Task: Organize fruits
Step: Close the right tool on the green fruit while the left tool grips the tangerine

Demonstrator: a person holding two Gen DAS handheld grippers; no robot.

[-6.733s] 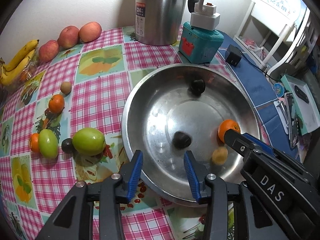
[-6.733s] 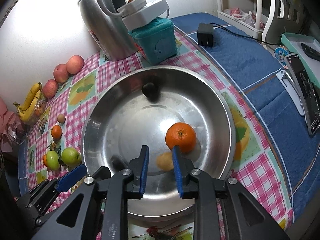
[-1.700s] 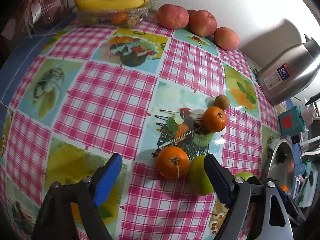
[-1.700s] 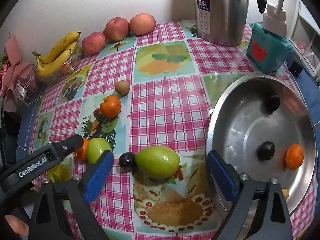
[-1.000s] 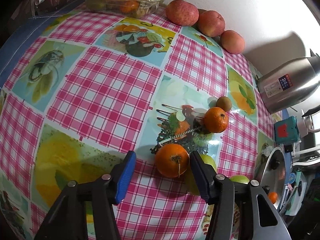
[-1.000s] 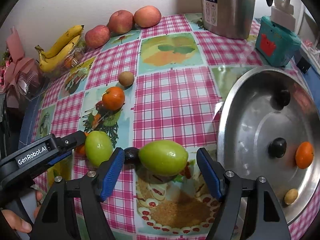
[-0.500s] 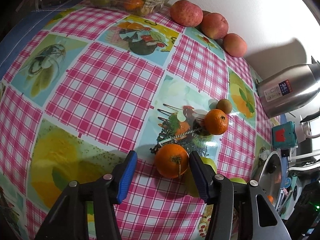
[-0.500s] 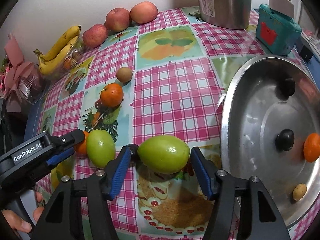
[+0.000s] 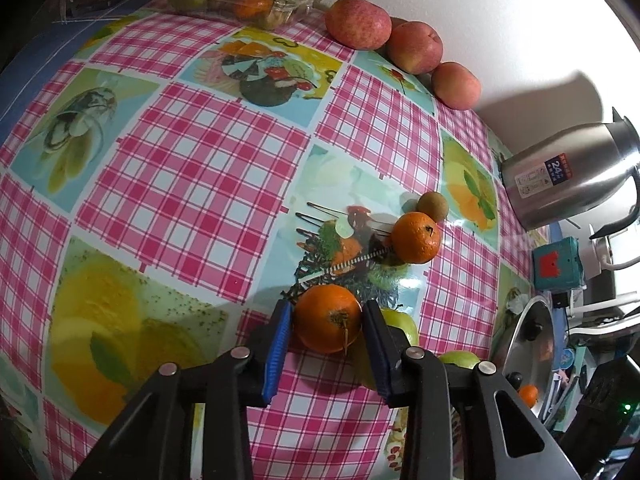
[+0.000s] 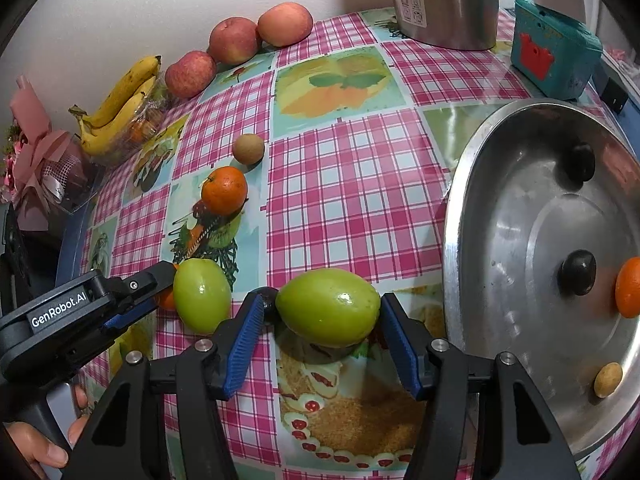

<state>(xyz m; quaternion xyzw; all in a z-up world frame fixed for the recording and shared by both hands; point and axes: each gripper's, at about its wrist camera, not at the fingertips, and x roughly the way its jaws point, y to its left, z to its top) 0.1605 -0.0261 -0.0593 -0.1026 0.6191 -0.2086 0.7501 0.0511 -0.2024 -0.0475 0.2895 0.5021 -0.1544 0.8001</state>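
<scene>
In the left wrist view an orange (image 9: 328,318) lies on the checked cloth between the blue pads of my left gripper (image 9: 327,307). Its jaws are closing and both pads touch the orange's sides. A green fruit (image 9: 400,326) sits just behind the right finger. In the right wrist view my right gripper (image 10: 322,300) straddles a large green fruit (image 10: 328,306). The right pad touches the fruit's end, and the left pad meets a small dark fruit (image 10: 270,300) lying against it. The steel bowl (image 10: 452,260) stands to the right, holding two dark fruits, an orange and a small yellow fruit.
A second orange (image 10: 224,196) and a brown fruit (image 10: 248,148) lie mid-table. Apples (image 10: 234,40) and bananas (image 10: 120,104) line the wall. A steel kettle (image 10: 444,0) and teal box (image 10: 556,56) stand at the back right. A hand (image 10: 40,448) holds the left gripper's handle.
The left jaws have closed in from a wide gap onto the orange. The right jaws have narrowed around the large green fruit. Neither gripper has shifted place.
</scene>
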